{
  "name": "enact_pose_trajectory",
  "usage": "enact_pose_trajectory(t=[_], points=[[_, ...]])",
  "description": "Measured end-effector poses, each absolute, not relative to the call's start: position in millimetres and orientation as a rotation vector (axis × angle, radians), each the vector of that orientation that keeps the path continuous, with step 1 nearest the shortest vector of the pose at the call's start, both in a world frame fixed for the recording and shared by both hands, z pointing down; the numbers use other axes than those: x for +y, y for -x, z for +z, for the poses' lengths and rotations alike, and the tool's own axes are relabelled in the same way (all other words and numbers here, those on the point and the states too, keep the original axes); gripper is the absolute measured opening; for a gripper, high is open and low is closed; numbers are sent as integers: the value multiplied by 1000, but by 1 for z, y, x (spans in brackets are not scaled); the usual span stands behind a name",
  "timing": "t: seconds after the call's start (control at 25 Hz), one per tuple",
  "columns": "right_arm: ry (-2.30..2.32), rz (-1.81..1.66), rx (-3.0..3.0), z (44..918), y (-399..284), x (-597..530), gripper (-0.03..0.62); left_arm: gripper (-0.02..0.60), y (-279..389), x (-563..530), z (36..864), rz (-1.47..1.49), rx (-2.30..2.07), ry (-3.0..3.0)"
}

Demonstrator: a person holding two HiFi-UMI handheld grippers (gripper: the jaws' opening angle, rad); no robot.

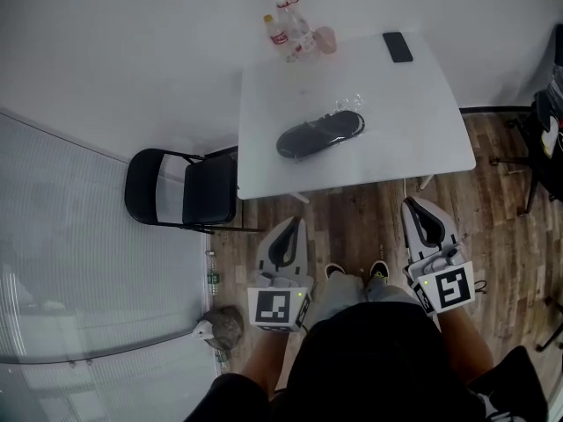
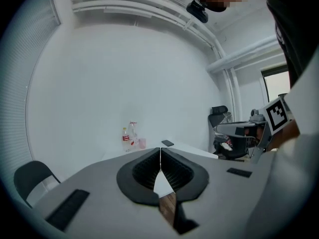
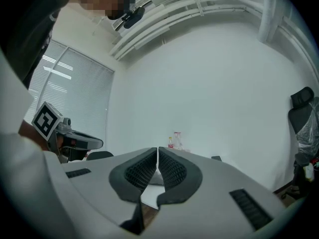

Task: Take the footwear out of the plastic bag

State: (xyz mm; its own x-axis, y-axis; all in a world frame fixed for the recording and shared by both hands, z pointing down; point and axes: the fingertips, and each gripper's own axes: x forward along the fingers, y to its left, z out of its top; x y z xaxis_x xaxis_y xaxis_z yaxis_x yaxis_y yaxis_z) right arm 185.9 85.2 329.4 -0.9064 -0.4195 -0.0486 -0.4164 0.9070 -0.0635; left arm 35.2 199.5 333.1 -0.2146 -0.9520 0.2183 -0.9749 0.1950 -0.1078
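The left hand-held gripper (image 1: pixel 290 229) and right hand-held gripper (image 1: pixel 419 209) are clenched empty, ribbed black pads together. Ahead, a dark elongated shoe (image 1: pixel 318 134) lies in a clear crinkled plastic bag (image 1: pixel 347 105) on the white rectangular surface (image 1: pixel 422 130). Beyond it are plastic bottles (image 1: pixel 286 32) and a flat phone (image 1: pixel 398 47).

Dim, flat, cool light; soft shadows only; gripper views bulge fisheye with dark corners; near the fingers, focus goes soft.

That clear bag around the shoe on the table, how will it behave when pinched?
The bag looks thin and crinkled at its loose end, so probably floppy and slick. The shoe inside lies flat, so it likely won't roll, but may slide on the smooth table when tugged.
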Motion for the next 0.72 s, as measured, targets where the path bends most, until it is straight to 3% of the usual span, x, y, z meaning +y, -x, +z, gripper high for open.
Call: enact_pose_trajectory(t=[0.36, 0.72], points=[[621, -115, 3029, 333, -152, 56, 26, 23, 6, 146, 334, 379, -2285, -1953], [665, -139, 3050, 340, -101, -8, 26, 46, 91, 63, 382, 519, -2064, -1993]])
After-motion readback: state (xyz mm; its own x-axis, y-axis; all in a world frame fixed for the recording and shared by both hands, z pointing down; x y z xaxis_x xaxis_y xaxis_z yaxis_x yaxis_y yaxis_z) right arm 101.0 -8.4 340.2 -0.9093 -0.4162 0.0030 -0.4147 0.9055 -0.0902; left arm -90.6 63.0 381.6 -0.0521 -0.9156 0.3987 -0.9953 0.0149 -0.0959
